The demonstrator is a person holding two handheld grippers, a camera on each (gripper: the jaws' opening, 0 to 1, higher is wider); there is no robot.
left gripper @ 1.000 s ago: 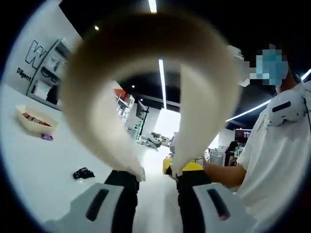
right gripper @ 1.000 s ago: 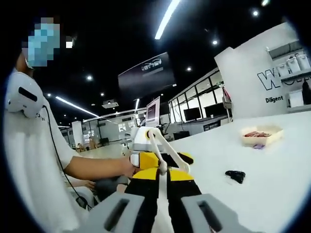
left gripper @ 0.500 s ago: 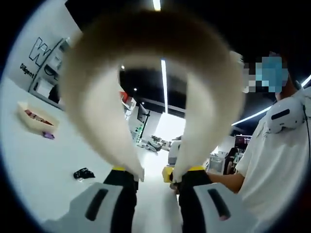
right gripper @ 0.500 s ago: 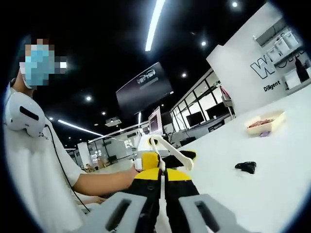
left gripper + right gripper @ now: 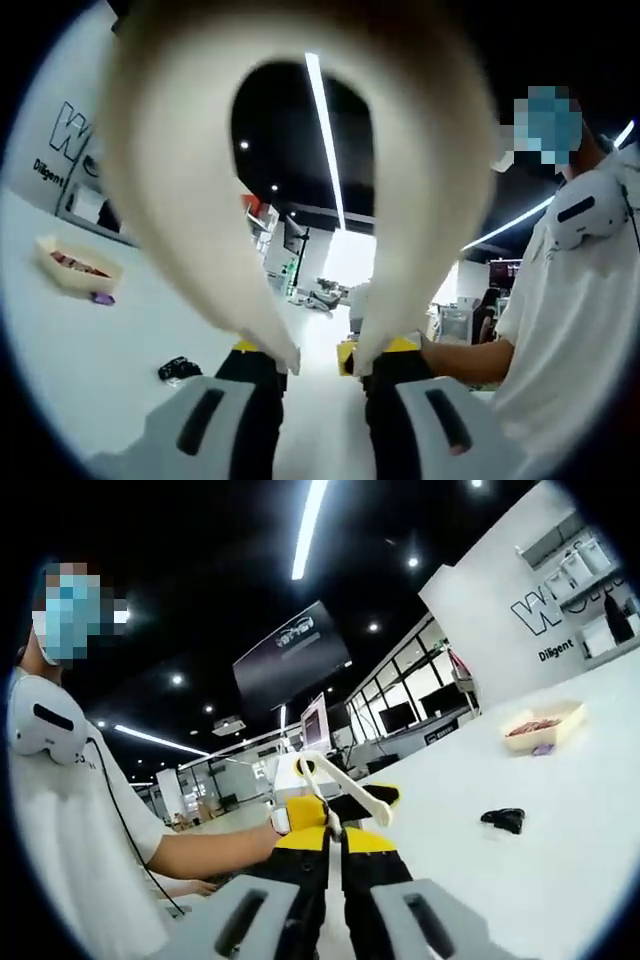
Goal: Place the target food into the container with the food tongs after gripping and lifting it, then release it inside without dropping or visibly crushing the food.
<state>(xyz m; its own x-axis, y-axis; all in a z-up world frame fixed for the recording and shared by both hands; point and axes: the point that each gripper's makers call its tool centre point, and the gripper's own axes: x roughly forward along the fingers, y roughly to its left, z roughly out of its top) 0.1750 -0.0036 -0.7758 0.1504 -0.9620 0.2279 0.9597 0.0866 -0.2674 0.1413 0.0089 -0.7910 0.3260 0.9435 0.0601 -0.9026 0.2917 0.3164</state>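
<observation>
Left hand-held gripper [image 5: 320, 365]: jaws clamped on the cream food tongs [image 5: 200, 200], raised above the white tabletop [image 5: 80, 350]. Right hand-held gripper [image 5: 335, 832]: jaws together, nothing between them. Container [image 5: 545, 723] with reddish food and a small dark item [image 5: 503, 819] rest well apart on the tabletop. Wall lettering reads "Diligent" [image 5: 558, 651], partly cut off.

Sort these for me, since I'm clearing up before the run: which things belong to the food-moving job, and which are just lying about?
For the job:
- tongs, held in the left gripper
- container on the table, with food in it

Lying about, as far as I can tell:
- small black thing
- purple bit beside the container
Both are too small to identify.
</observation>
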